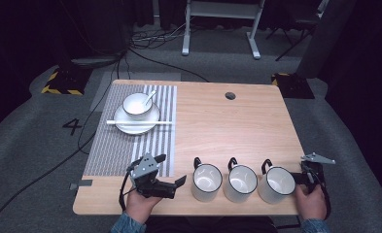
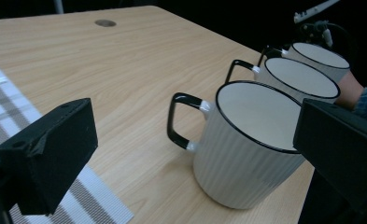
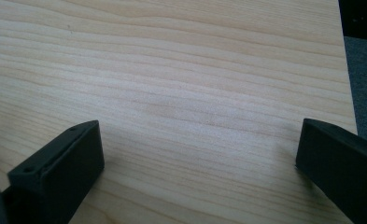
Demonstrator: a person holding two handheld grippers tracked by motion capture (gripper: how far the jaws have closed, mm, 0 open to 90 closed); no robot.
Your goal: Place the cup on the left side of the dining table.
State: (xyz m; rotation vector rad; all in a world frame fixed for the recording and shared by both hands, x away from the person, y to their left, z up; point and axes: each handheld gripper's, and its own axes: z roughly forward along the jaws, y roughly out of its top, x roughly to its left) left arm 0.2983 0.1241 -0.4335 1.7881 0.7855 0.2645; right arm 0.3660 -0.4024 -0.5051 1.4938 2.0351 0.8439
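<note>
Three white mugs with black rims and handles stand in a row near the table's front edge: the left mug (image 1: 207,182) (image 2: 246,149), the middle mug (image 1: 242,183) (image 2: 299,78) and the right mug (image 1: 277,184) (image 2: 322,56). All are upright, with their handles turned away from the person. My left gripper (image 1: 171,170) (image 2: 195,154) is open just left of the left mug, its jaws wide apart and holding nothing. My right gripper (image 1: 309,173) (image 3: 200,158) is open beside the right mug, over bare wood near the table's right edge.
A striped placemat (image 1: 152,145) covers the table's left part. On it sit a white plate (image 1: 152,119), a bowl (image 1: 136,107) with a spoon (image 1: 150,96), and a white chopstick (image 1: 164,123). A cable hole (image 1: 230,95) lies at the back of the table (image 1: 227,131).
</note>
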